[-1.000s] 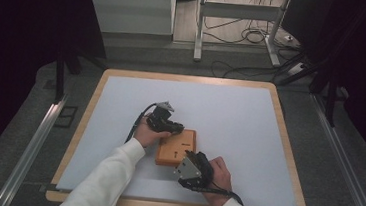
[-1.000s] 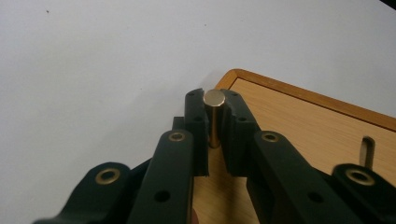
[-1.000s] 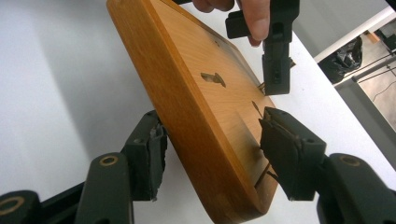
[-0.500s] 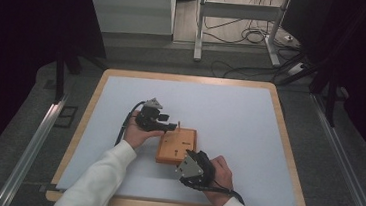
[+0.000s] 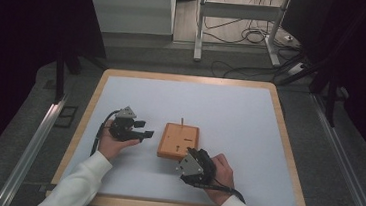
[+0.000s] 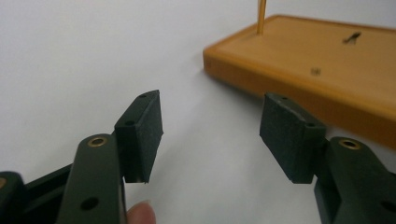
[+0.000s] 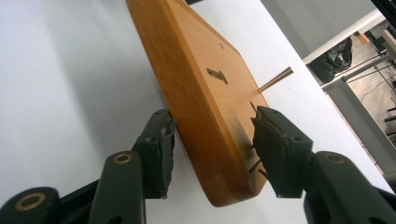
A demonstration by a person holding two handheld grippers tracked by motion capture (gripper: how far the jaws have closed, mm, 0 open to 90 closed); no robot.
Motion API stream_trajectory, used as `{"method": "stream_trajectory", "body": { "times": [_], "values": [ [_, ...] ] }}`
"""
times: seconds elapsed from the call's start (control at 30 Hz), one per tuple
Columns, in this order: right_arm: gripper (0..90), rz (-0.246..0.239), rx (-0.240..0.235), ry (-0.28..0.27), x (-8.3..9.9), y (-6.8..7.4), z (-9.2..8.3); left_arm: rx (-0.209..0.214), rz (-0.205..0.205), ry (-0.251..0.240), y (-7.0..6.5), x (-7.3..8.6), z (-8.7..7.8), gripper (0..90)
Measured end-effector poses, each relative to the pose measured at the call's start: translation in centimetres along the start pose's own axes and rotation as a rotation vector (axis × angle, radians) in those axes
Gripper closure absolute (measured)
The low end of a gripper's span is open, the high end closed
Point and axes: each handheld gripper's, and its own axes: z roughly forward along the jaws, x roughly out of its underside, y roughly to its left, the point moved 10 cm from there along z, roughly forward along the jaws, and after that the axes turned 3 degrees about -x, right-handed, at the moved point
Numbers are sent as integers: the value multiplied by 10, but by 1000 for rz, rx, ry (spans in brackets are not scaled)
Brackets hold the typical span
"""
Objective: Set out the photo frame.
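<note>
Wooden and orange, the board (image 5: 178, 141) lies low in the middle of the high view on the white table (image 5: 230, 112), a thin peg (image 5: 182, 121) upright at its far edge; no writing can be read on it. Left gripper (image 5: 141, 132) has just been opening and gapes empty beside it, while the right gripper (image 7: 212, 140) straddles the board's near corner, closing, its left pad against the edge

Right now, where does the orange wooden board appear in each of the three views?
High view: the orange wooden board lies flat on the white table, centre.
Left gripper view: the board is at upper right, beyond the open jaws.
Right gripper view: the board runs up between the jaws.
Shared landmark: the thin upright peg.
</note>
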Motion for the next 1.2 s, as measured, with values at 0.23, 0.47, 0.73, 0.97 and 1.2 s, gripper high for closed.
{"method": "stream_trajectory", "body": {
  "times": [0.23,0.47,0.73,0.97,1.2],
  "values": [
    [517,19,-10,0,-3,-5,0,-5,9,24,2,12,-2,386],
    [539,0,-11,15,-8,-12,0,-5,3,14,1,14,-6,386],
    [579,-4,-7,23,-13,-28,-2,-5,1,10,0,16,-9,387],
    [596,-5,-21,30,-18,-41,-5,0,5,15,-2,17,-7,386],
    [623,7,-39,33,-23,-54,-6,4,-1,15,-2,17,-8,385]
  ]
}}
